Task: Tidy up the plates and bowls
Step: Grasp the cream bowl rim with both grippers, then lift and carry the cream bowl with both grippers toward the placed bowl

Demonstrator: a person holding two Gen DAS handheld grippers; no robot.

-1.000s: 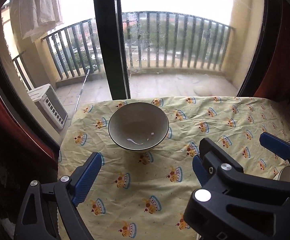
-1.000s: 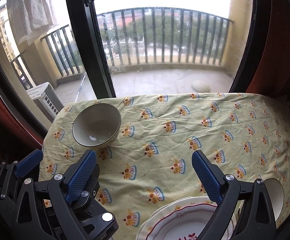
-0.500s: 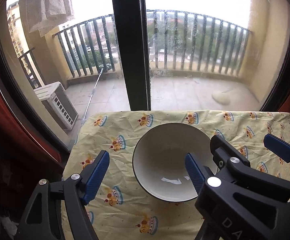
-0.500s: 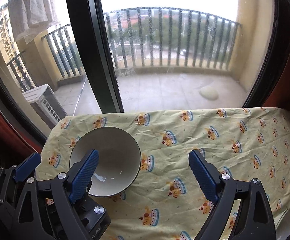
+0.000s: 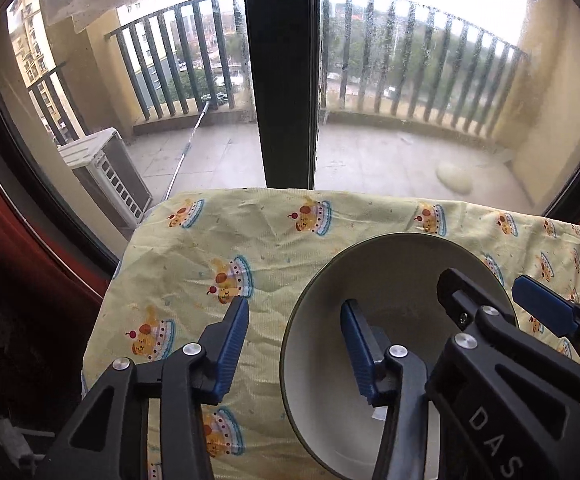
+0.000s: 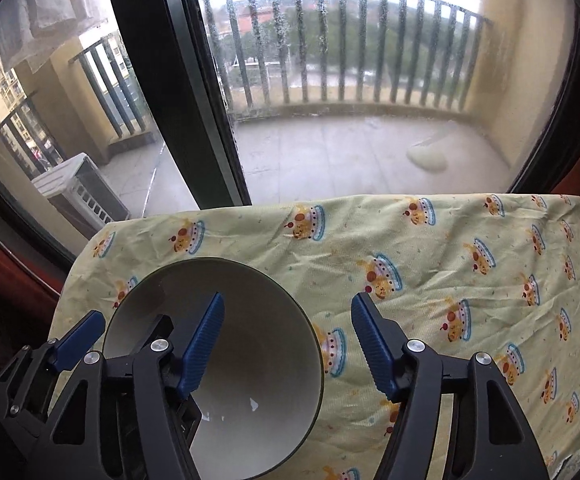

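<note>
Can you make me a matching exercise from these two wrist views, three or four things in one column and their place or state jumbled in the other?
Things:
1. round white ceramic bowl
2. left gripper
3. right gripper
4. pale yellow cartoon-print tablecloth

Places or states:
A. covers the table under everything
B. closing astride the bowl's right-hand rim in its own view
C. closing astride the bowl's left-hand rim in its own view
D. sits upright and empty on the cloth

Pairs: 1-D, 2-C, 3-B, 4-A
</note>
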